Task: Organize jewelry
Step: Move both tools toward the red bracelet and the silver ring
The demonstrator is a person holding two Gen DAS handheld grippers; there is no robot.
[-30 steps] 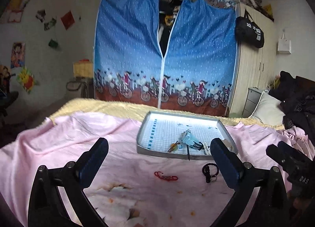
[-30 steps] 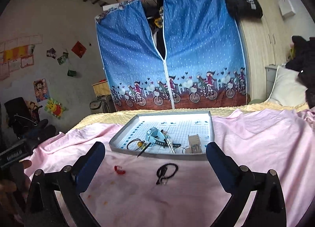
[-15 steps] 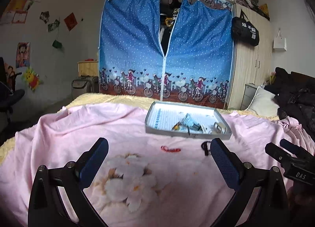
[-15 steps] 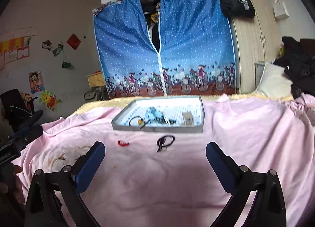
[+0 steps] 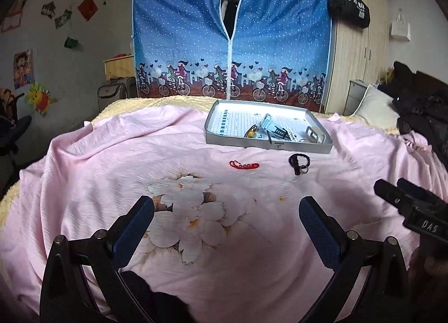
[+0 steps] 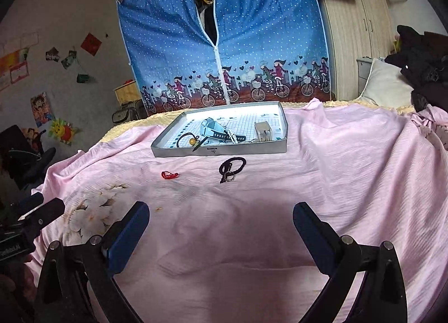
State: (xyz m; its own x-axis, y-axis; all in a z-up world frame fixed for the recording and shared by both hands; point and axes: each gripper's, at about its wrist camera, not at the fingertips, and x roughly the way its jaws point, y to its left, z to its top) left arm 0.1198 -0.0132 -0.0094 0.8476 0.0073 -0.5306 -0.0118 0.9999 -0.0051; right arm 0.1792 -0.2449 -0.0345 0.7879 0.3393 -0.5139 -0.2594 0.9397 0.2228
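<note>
- Left gripper (image 5: 226, 212): lower centre of its view, jaws spread wide, nothing between them, above the pink bedsheet (image 5: 112, 171).
- Right gripper (image 6: 221, 218): lower centre of its view, likewise spread and empty.
- Grey tray (image 6: 218, 151): mid-frame, holding a watch (image 6: 214, 128), chain, bead cord and small box.
- Red bracelet (image 5: 244, 165): on the sheet just before the tray, left of centre.
- Black hair tie with ring (image 6: 231, 167): beside it, right, apart.
- Risk: soft, wrinkled sheet; a pinch may gather cloth with the thin bracelet, or the ring may slip loose.
</note>
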